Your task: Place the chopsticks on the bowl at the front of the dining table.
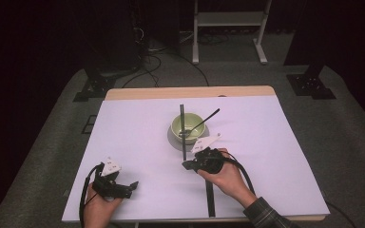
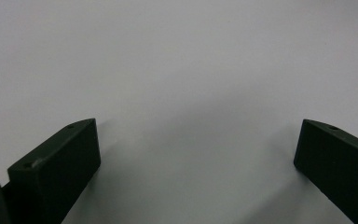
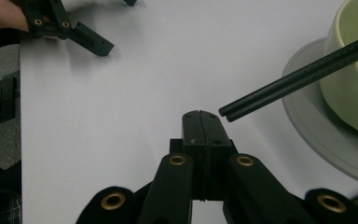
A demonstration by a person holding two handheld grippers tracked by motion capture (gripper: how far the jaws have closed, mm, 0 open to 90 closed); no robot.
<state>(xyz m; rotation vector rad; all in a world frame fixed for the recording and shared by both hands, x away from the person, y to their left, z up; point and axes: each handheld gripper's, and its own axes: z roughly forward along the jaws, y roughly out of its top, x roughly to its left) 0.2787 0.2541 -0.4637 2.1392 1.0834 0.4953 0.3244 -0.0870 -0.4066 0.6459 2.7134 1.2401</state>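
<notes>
Between the jaws of the right gripper [image 3: 204,116]: nothing, both pressed flat together, tips just short of the near ends of the black chopsticks [image 3: 298,77]. Lay across the rim of the pale green bowl [image 3: 354,70], those sticks, ends jutting out past the grey saucer [image 3: 326,149] over bare white sheet. Left plenty of open sheet to the jaws' left, as far as the desk edge and the grey floor beyond.

At the near left of the desk [image 1: 138,137], seen from above, sat the left gripper [image 1: 123,187], held low in the left hand [image 1: 100,204], close to the front edge. Stood wide apart in its own view, those jaws, with only blank white surface between and ahead.

From above, also: bowl [image 1: 186,126] and saucer [image 1: 173,140] near the middle of the desk, well clear of every edge; chopsticks [image 1: 183,133] running straight toward the right gripper [image 1: 187,165]; a dark-handled utensil [image 1: 204,121] leaning out of the bowl to the far right; a black strip [image 1: 210,194] running from under the right hand [image 1: 223,178] to the front edge. Could not make out the closed jaws as plainly there as in the right gripper view.
</notes>
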